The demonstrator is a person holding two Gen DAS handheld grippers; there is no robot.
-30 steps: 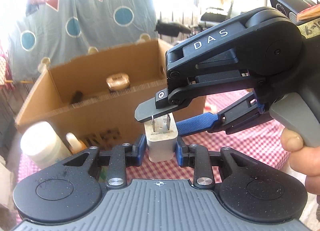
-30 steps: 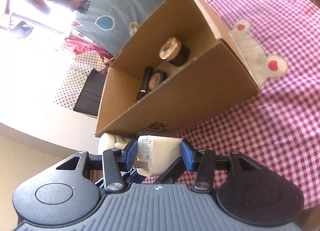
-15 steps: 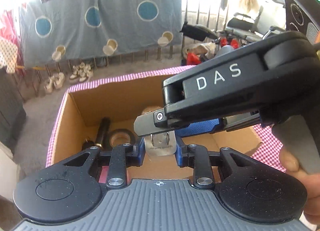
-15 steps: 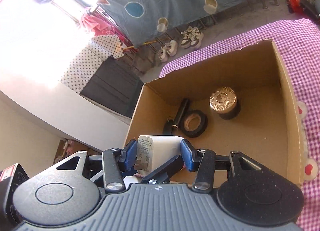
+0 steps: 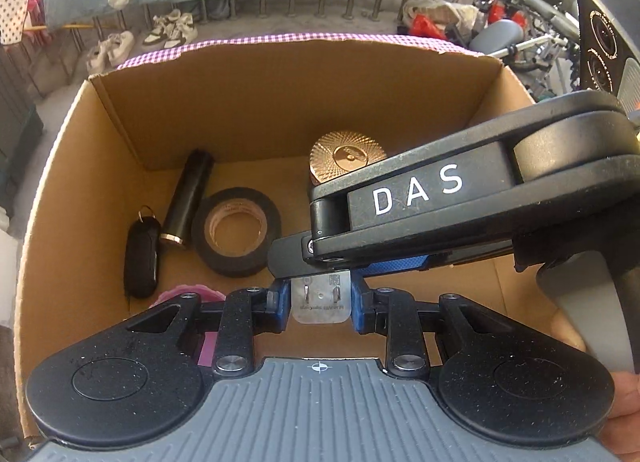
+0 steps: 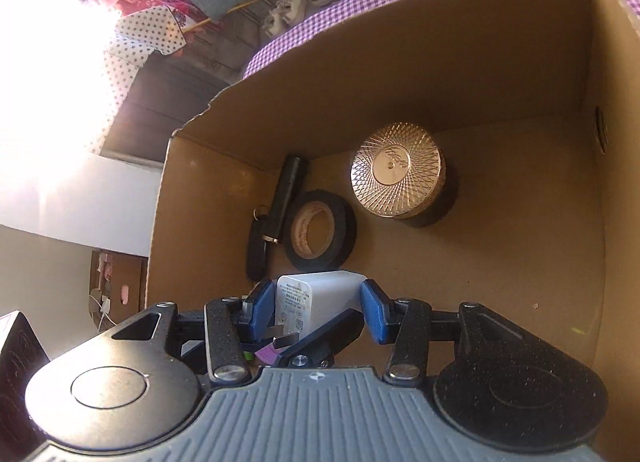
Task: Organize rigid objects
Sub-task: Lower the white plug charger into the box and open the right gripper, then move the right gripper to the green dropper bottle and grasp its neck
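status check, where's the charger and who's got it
Left gripper and right gripper both clamped on white charger. Held over cardboard box. Tape roll close below.

Over the open cardboard box (image 5: pixel 60 150), the left gripper (image 5: pixel 320 302) pinches a white wall charger (image 5: pixel 320 308), prongs facing the camera. The right gripper (image 5: pixel 316 262), marked DAS, clamps the same charger from the right. On the box floor lie a black tape roll (image 5: pixel 236 232), black tube (image 5: pixel 190 198), key fob (image 5: pixel 140 258) and gold-lidded jar (image 5: pixel 346 156)
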